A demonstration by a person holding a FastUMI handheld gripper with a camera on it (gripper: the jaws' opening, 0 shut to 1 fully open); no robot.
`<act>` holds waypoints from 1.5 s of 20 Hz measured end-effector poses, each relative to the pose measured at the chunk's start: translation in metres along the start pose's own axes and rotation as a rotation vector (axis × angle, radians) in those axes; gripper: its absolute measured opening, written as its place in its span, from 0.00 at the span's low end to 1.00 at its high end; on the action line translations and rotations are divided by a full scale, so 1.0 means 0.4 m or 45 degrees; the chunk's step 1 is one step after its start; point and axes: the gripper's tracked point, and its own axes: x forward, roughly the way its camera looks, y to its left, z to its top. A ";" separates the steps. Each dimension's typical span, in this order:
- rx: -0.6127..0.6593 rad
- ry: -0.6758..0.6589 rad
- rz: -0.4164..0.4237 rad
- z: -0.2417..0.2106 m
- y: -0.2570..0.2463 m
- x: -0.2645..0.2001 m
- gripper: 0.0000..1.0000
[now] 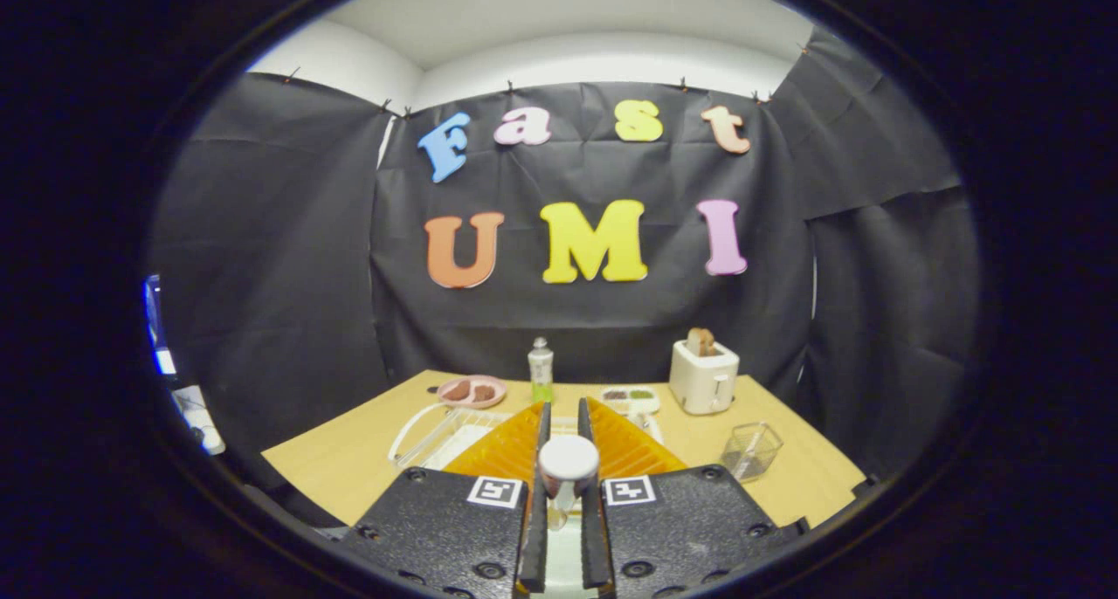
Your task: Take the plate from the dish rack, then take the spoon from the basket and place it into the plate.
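The spoon step looks to be in hand. The gripper (pixel 564 404) has its two orange fingers drawn narrow, nearly parallel, and they pinch a spoon (pixel 568 461) between them. Both inner faces seem to press on it, well back from the fingertips.

The spoon shows as a round, white, smooth end facing the camera, with a thinner, paler stem running down from it into the gap between the finger bases. Which end is the bowl I cannot tell from this angle. It looks light and rigid, probably plastic or ceramic, and slick enough to twist in a narrow pinch.

The white wire dish rack (pixel 419 433) lies on the wooden table (pixel 349 459), and the fingers reach over its right part, so the held spoon sits just right of the rack and above table level. The clear basket (pixel 751 449) stands well to the right of the rack and appears empty, which fits the spoon having been lifted out. No plate stands plainly in the rack. A pale surface (pixel 563 557) shows low between the finger bases, nearer than the rack; it may be the plate, but too little of it shows to be sure.

The next move calls for bringing the spoon down over the plate, close to its surface, and then spreading the fingers so it settles without bouncing or sliding off the rim.

Behind the rack are a pink dish (pixel 472 391) and a small bottle (pixel 541 370); a white toaster (pixel 703 379) stands far right of it.
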 end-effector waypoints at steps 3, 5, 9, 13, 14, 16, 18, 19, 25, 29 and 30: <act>-0.009 0.094 0.022 -0.133 0.044 0.045 0.21; -0.037 0.143 0.014 -0.208 0.046 0.075 0.21; 0.024 0.219 0.026 -0.295 0.043 0.118 0.21; 0.040 0.249 0.033 -0.343 0.029 0.154 0.22; 0.037 0.260 0.029 -0.353 0.026 0.161 0.22; 0.032 0.268 0.016 -0.359 0.013 0.166 0.24; 0.011 0.242 -0.015 -0.340 -0.010 0.164 0.46; -0.003 0.235 -0.022 -0.329 -0.013 0.160 0.62; -0.051 0.206 -0.118 -0.268 -0.074 0.109 0.97; -0.008 0.148 -0.136 -0.217 -0.101 0.044 0.98; -0.004 0.149 -0.147 -0.209 -0.114 0.026 0.99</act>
